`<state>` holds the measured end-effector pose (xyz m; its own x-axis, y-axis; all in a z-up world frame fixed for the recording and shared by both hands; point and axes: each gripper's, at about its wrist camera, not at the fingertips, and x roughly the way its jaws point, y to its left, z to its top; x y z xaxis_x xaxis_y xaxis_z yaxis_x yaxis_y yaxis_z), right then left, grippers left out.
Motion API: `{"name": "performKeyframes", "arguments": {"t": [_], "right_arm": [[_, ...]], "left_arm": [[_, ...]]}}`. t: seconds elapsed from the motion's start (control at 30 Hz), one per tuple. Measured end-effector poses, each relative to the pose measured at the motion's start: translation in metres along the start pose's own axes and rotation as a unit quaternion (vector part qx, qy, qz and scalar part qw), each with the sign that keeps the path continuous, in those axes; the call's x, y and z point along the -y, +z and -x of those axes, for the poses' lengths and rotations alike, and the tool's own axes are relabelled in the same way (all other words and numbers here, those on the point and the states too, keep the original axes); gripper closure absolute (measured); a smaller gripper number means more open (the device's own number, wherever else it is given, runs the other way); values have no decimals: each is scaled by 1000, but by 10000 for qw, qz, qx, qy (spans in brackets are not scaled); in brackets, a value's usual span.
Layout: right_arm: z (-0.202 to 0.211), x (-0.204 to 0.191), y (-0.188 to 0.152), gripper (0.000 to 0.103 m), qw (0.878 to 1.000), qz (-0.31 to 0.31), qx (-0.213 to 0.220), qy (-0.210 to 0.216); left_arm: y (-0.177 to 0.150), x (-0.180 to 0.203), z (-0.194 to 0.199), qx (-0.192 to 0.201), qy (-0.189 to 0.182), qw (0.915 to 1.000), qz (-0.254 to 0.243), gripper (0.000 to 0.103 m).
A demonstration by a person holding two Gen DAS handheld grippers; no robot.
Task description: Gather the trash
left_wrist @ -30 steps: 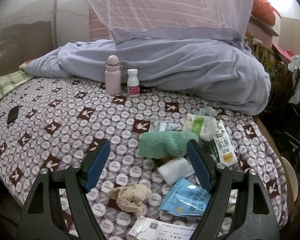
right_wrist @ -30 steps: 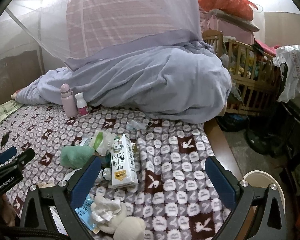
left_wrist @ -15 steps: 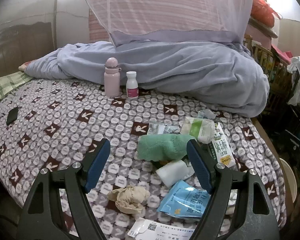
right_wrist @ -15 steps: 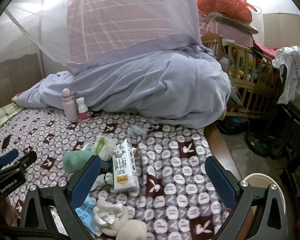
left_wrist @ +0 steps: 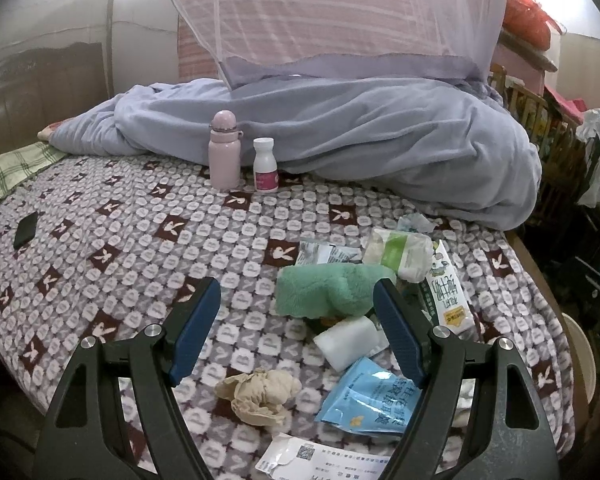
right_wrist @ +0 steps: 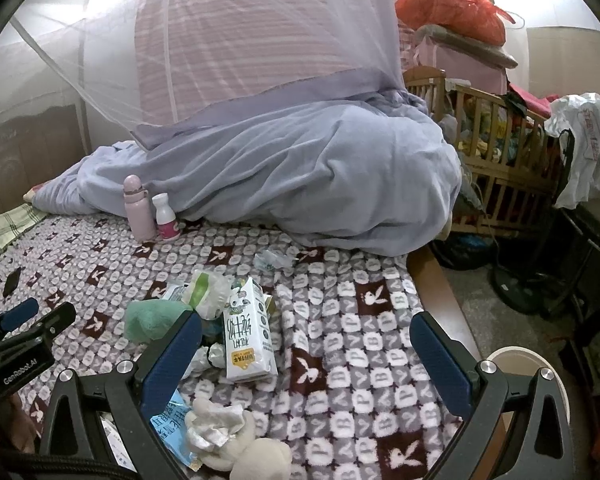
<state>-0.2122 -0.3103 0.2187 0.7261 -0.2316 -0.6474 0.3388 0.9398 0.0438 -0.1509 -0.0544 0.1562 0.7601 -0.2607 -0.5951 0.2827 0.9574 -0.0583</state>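
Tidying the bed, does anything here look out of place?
Yes: litter is heaped on the blanket, including a tipped milk carton, crumpled tissue and blue packet. Both claws are open.

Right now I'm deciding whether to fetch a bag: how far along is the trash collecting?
Barely begun. Nothing looks collected; both the left gripper and right gripper hang open and empty. Left on the bed: milk carton, blue wrapper, crumpled brown paper, crumpled white tissue.
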Motion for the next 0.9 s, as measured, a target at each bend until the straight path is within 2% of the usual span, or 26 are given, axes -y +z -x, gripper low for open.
{"name": "performKeyframes", "arguments": {"t": [0.9], "right_arm": [[-6, 0, -7, 0, 9999, 38, -133, 58]], "left_arm": [[-3, -2, -6, -54, 92, 9999, 42, 25]]}}
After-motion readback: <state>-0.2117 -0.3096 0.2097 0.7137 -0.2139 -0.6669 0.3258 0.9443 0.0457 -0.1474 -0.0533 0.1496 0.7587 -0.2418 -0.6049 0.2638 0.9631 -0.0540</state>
